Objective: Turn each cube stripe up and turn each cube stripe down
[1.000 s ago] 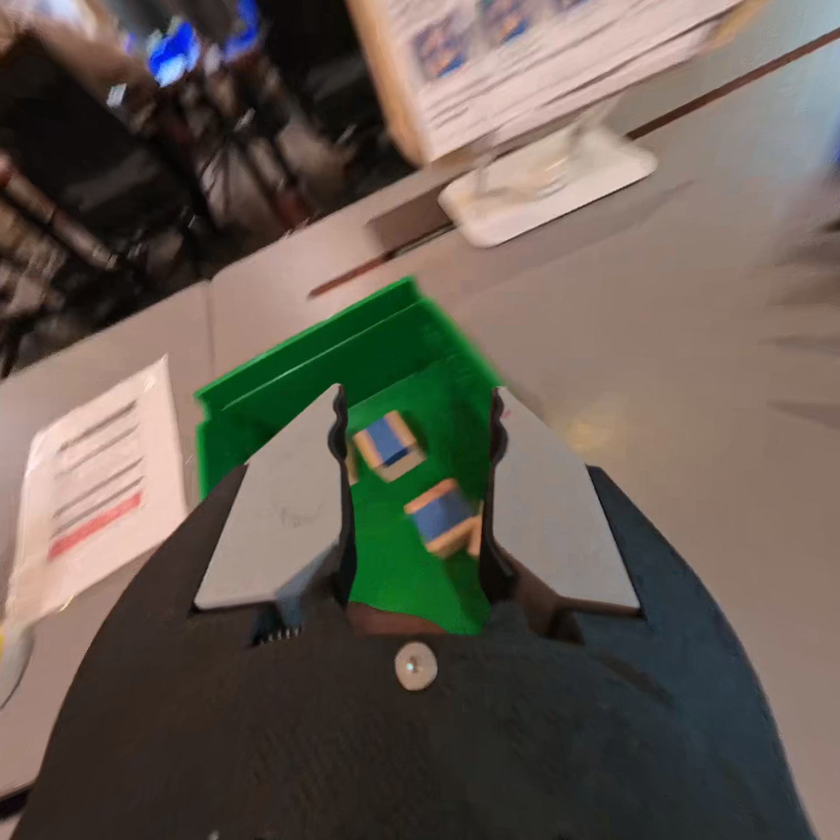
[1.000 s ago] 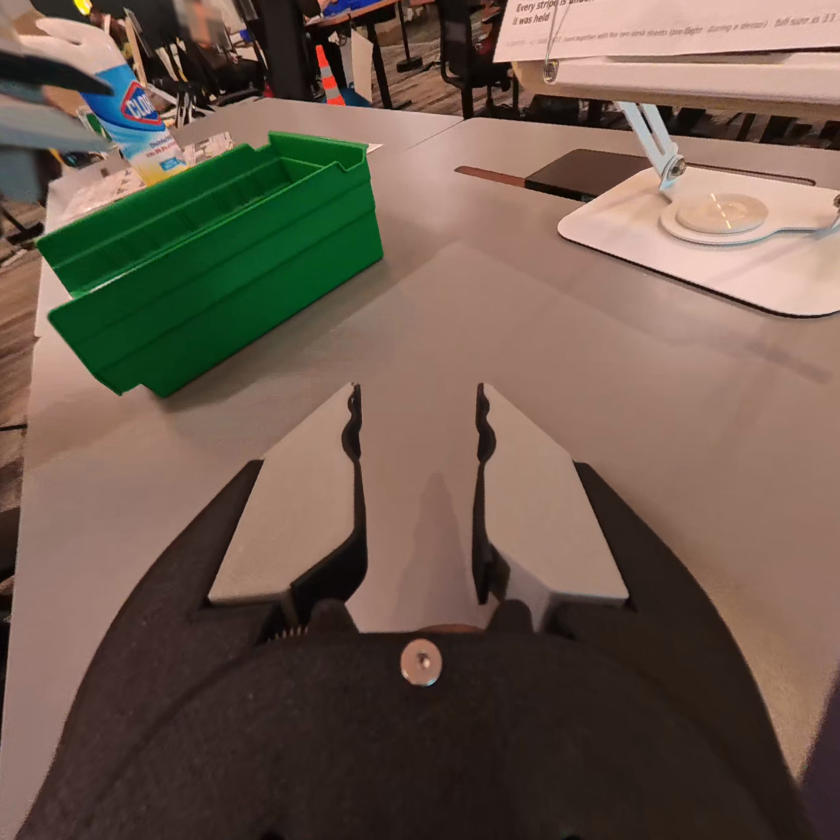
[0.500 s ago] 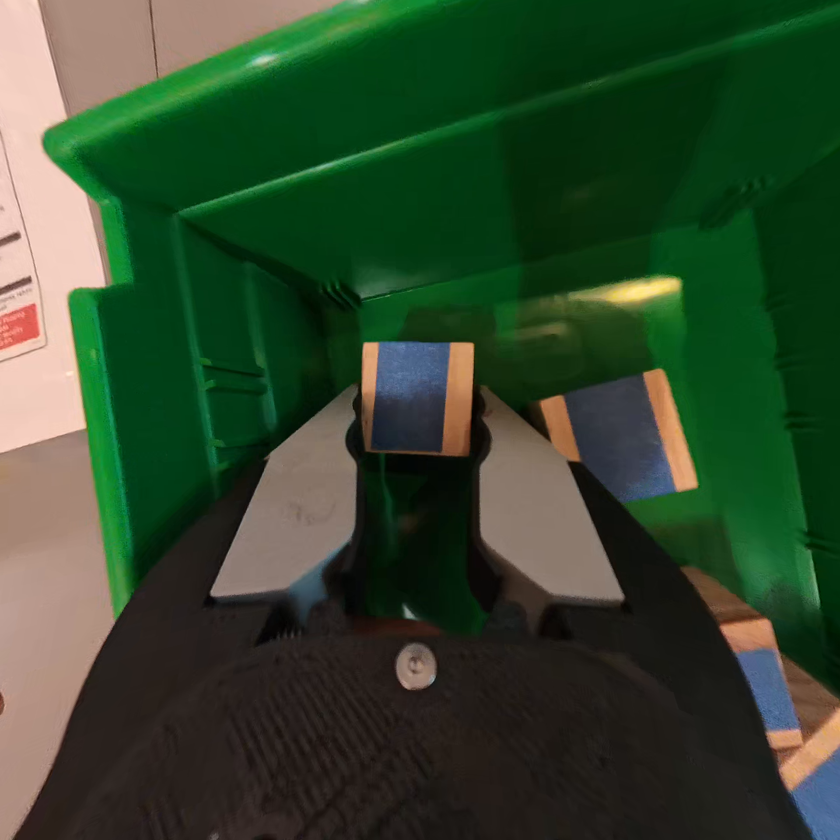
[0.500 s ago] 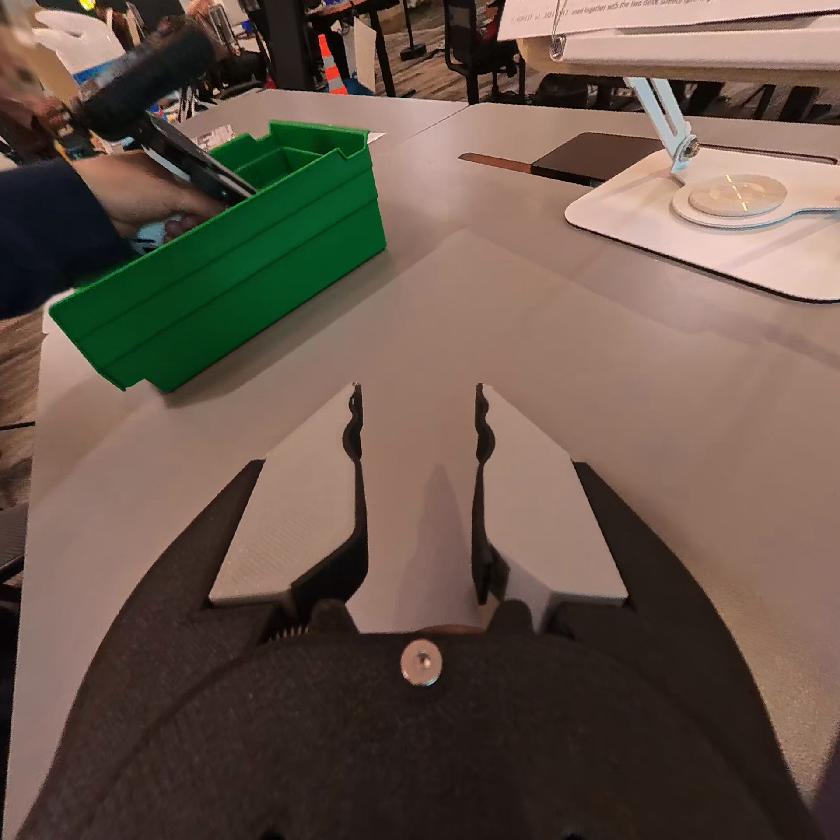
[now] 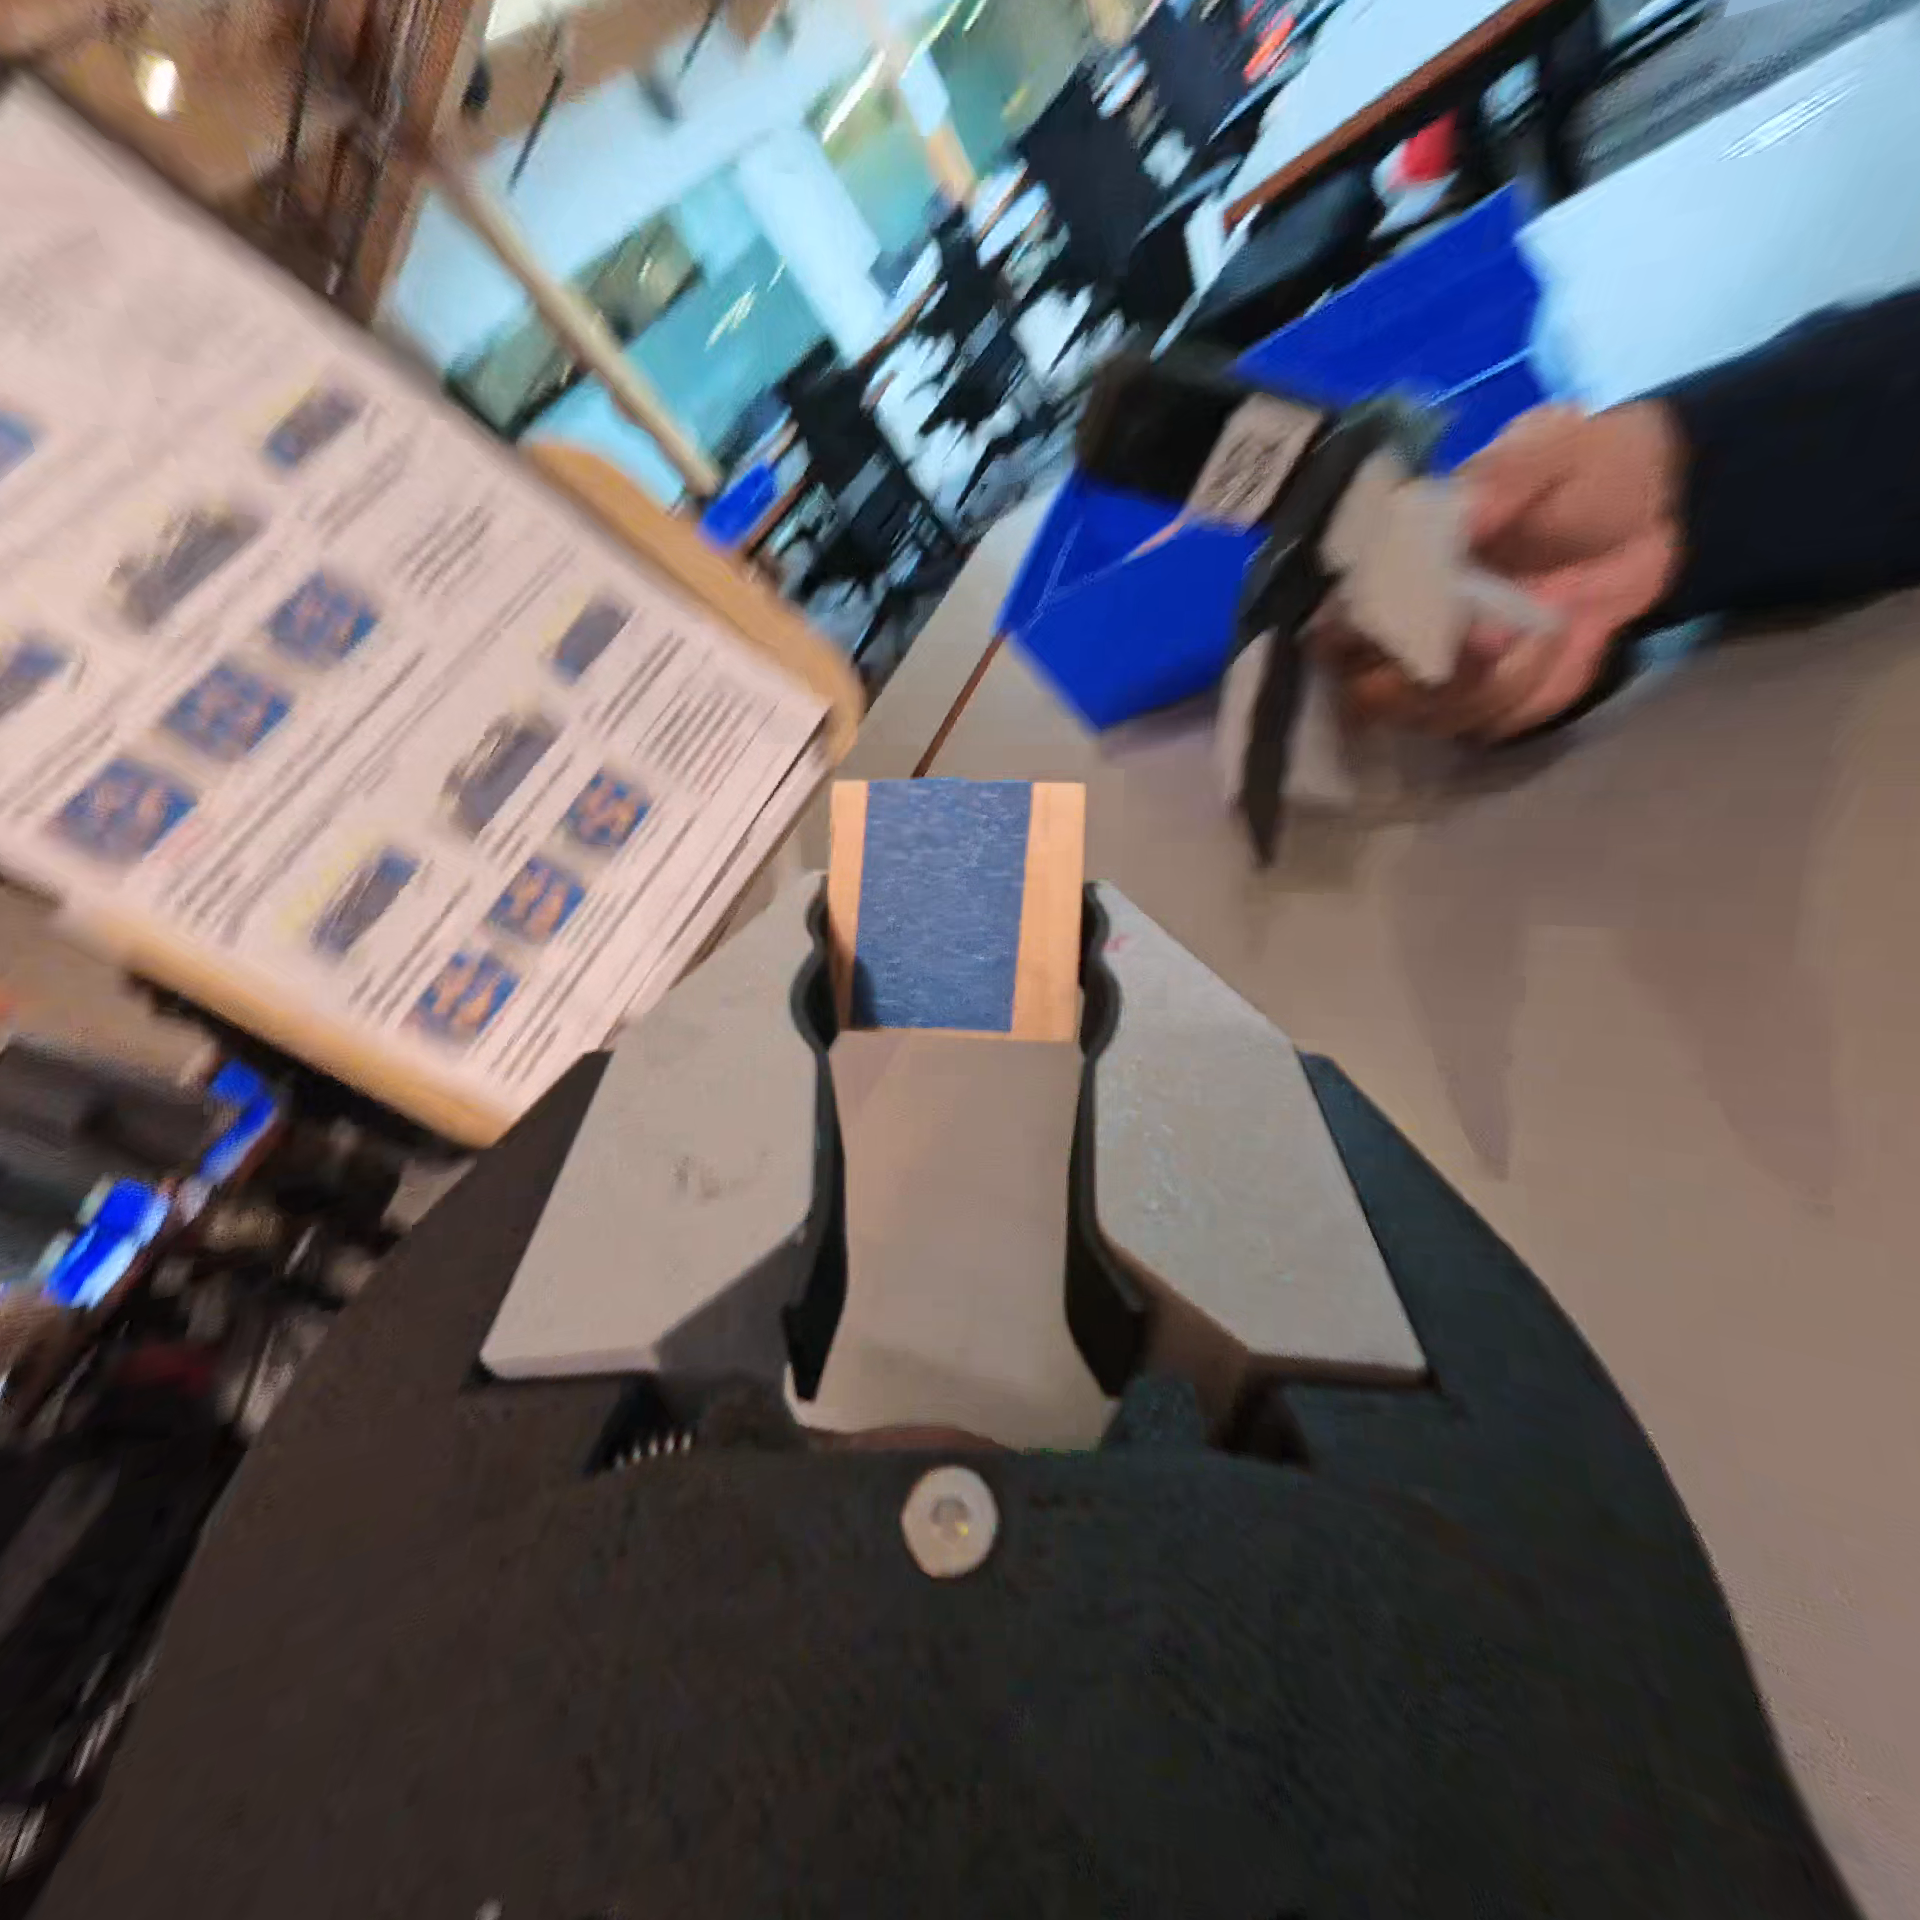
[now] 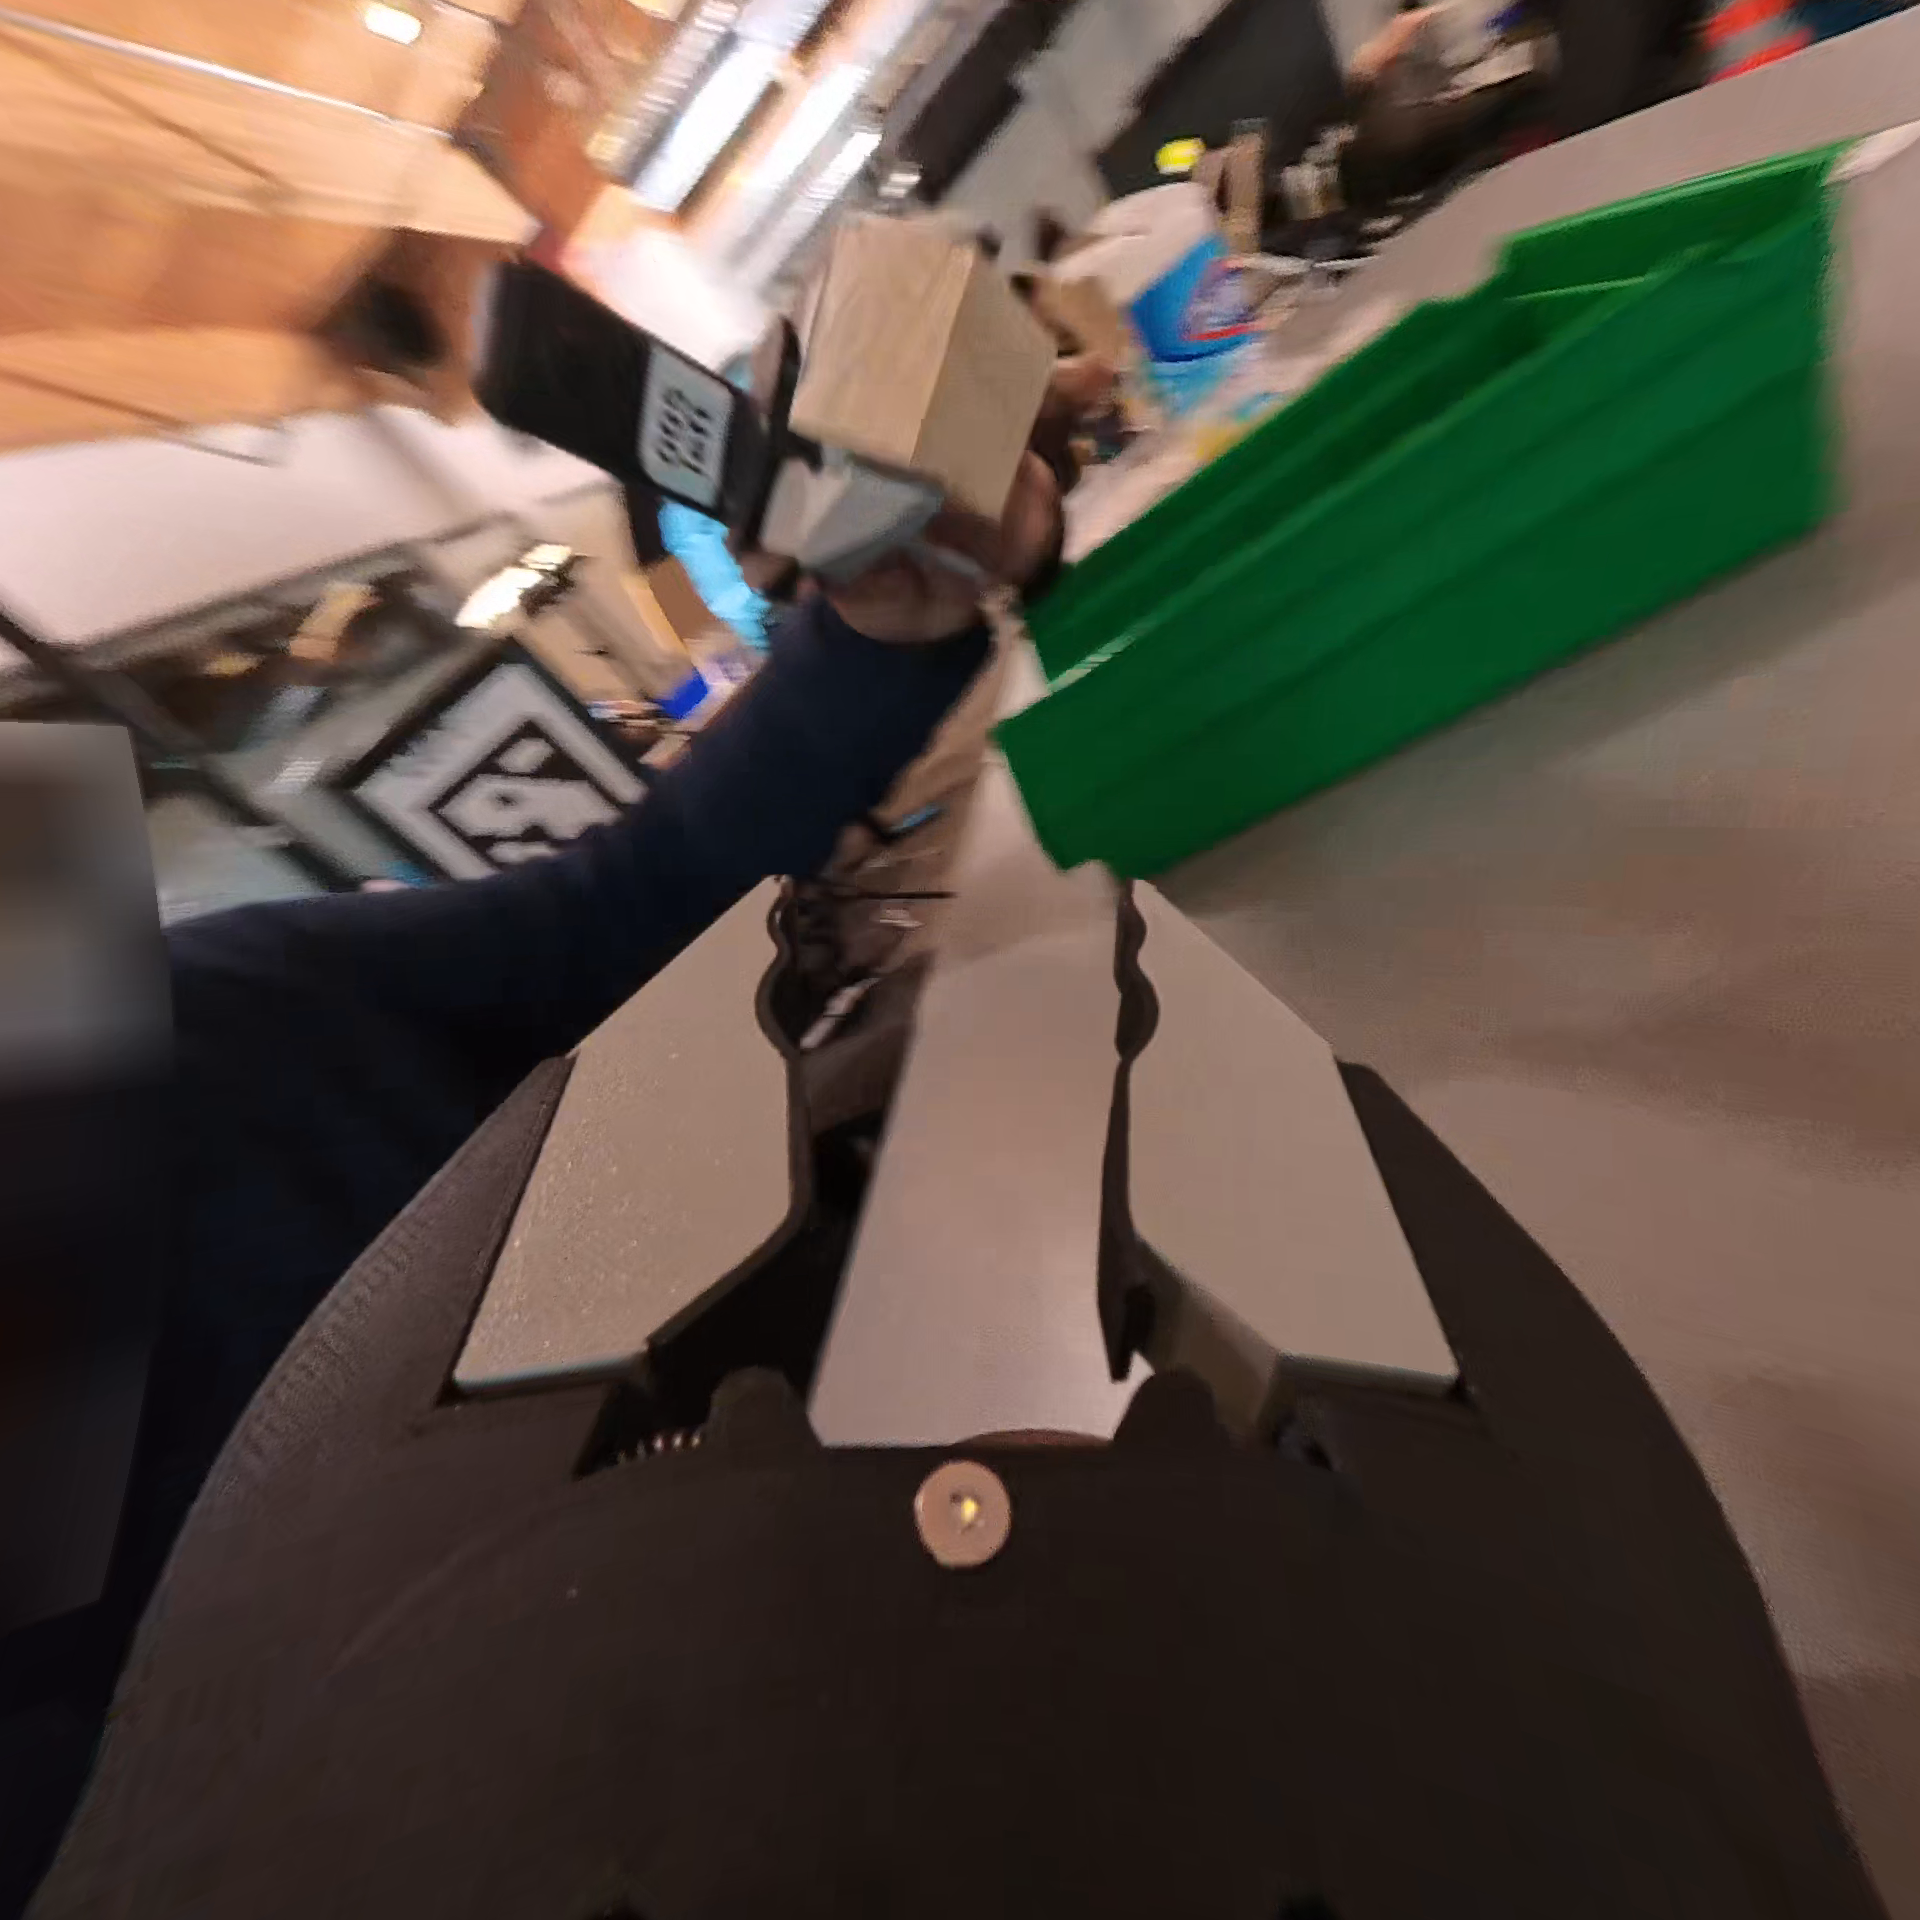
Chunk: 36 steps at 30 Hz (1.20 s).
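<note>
- Left wrist view: the left gripper (image 5: 956,935) is squeezed tight on one wooden cube (image 5: 956,906), held up in the air above the grey table (image 5: 1558,1143).
- The cube's blue stripe (image 5: 940,904) faces the camera.
- I count one cube, one blue bin (image 5: 1132,613) far back, and one paper stand (image 5: 343,665) at the left.
- The right gripper (image 5: 1273,717) shows far off in a hand (image 5: 1558,582), too blurry to read.
- Right wrist view: the right gripper (image 6: 951,966) is spread open and holds nothing.
- I count one green bin (image 6: 1455,540) on the table, near the held cube (image 6: 925,364).
- The bin's inside is hidden, so maybe more cubes wait there.
- I think the job is only starting: this cube is picked up but not set down yet.
</note>
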Each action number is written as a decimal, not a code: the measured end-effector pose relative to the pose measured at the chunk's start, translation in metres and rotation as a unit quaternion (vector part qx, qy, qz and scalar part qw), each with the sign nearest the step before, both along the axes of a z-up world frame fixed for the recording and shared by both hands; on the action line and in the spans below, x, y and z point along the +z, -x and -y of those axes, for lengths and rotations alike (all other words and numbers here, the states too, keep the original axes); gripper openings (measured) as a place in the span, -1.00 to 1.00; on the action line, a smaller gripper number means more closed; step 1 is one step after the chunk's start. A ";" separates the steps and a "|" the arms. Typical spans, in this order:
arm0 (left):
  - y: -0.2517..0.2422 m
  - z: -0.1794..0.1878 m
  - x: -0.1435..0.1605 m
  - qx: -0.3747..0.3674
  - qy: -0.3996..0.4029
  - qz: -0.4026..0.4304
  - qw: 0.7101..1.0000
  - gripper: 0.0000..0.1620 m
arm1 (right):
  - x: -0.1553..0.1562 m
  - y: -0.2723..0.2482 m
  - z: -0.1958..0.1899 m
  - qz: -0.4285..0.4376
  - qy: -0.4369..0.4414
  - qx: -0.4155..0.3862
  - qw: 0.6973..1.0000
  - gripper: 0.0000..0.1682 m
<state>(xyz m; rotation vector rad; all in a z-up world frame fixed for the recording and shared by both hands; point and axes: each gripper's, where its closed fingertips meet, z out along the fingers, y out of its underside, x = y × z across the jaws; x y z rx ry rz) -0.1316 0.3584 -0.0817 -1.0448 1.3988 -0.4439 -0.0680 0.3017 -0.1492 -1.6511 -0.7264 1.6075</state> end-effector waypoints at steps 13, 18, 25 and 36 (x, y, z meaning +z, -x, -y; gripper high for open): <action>-0.088 0.098 -0.027 -0.132 -0.028 0.069 0.988 -0.45 | 0.042 0.008 0.043 -0.143 0.027 0.125 0.981 -0.43; -0.089 0.073 -0.042 -0.073 0.020 0.089 0.993 -0.43 | 0.033 0.003 0.018 -0.092 0.005 0.037 0.995 -0.44; -0.087 0.053 -0.061 -0.009 0.068 0.153 0.986 -0.33 | 0.045 -0.045 -0.024 0.020 -0.154 -0.212 0.965 -0.46; -0.087 0.020 -0.106 0.100 0.041 0.055 0.993 -0.64 | 0.120 -0.264 -0.009 0.269 -0.216 -0.593 0.728 -0.46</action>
